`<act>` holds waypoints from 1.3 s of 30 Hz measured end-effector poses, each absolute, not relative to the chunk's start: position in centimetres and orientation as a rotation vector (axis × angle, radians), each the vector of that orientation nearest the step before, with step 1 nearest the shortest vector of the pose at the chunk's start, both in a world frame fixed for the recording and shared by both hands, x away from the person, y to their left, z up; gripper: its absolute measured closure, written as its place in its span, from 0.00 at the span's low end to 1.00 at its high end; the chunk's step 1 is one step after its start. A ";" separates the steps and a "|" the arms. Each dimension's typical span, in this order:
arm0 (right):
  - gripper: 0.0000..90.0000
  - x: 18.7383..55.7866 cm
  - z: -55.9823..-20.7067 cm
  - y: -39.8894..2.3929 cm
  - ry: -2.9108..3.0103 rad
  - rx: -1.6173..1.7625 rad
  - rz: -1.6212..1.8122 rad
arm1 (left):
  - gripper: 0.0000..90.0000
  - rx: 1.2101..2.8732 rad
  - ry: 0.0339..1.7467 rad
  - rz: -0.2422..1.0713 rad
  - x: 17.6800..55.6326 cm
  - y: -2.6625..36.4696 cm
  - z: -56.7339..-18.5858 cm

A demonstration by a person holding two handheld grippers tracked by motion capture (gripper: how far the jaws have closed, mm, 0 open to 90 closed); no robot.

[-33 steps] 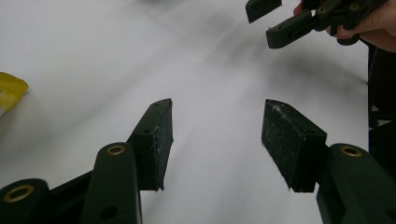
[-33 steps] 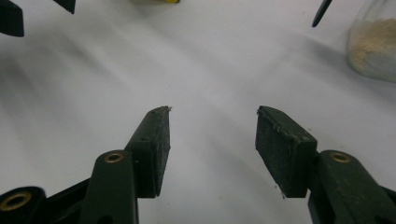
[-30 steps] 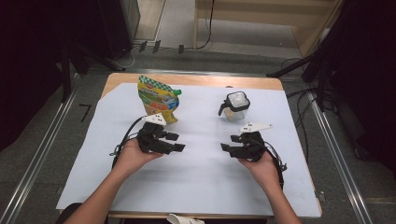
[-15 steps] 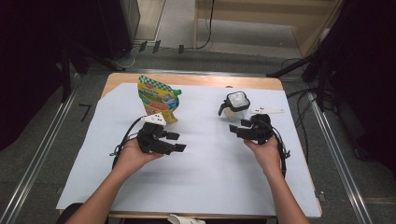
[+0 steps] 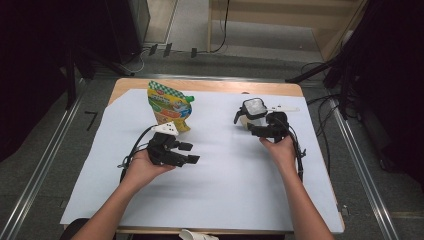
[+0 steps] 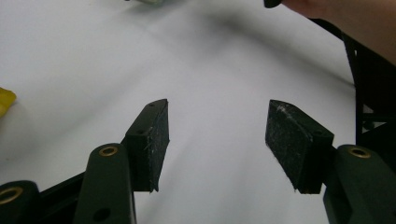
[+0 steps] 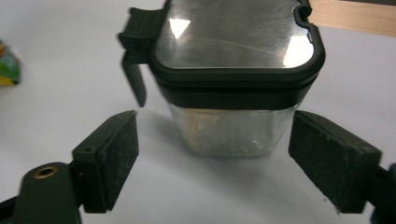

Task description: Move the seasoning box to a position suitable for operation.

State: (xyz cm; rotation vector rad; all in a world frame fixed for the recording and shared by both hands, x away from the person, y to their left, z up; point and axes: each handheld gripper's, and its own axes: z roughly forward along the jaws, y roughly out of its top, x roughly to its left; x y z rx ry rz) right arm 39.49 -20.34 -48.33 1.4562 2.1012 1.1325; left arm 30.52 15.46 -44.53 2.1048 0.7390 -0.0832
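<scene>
Where the high view looks down on the table (image 5: 215, 195), the right gripper (image 5: 256, 130) stands just beside the jar (image 5: 252, 111) at the far right of the white sheet, and the left gripper (image 5: 192, 154) rests apart, near the bright pouch (image 5: 169, 104). The jar's body is largely covered by the gripper from here, so contact cannot be judged in this view.

In the left gripper view, the jaws stand partly open over bare sheet with nothing between them; a yellow corner of the pouch (image 6: 5, 100) is cut off at the left edge.

In the right gripper view, the jaws have just been opening and now stand wide, either side of the jar (image 7: 233, 126), pads clear of the glass. For a sound grip, advance until the pads flank the clear lower body, below the black lid band (image 7: 236, 86), and keep clear of the side latch (image 7: 135, 70). The contents are blurred; the jar's far side is hidden.
</scene>
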 end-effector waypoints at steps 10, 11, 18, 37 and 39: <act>0.15 42.3 -49.9 -19.7 2.071 1.466 1.131 | 0.45 2.111 0.769 -0.067 29.6 15.8 -44.9; 0.15 42.4 -50.0 -19.5 2.067 1.462 1.132 | 0.46 2.110 0.769 -0.067 29.6 15.9 -45.0; 0.15 43.2 -50.9 -18.5 2.013 1.440 1.109 | 0.46 2.097 0.795 -0.064 29.3 16.6 -45.2; 0.18 43.5 -51.5 -17.4 1.971 1.403 1.060 | 0.46 2.100 0.799 -0.069 29.6 16.6 -45.7; 0.18 43.3 -51.3 -17.4 1.984 1.405 1.063 | 0.46 2.097 0.802 -0.071 29.7 16.7 -45.7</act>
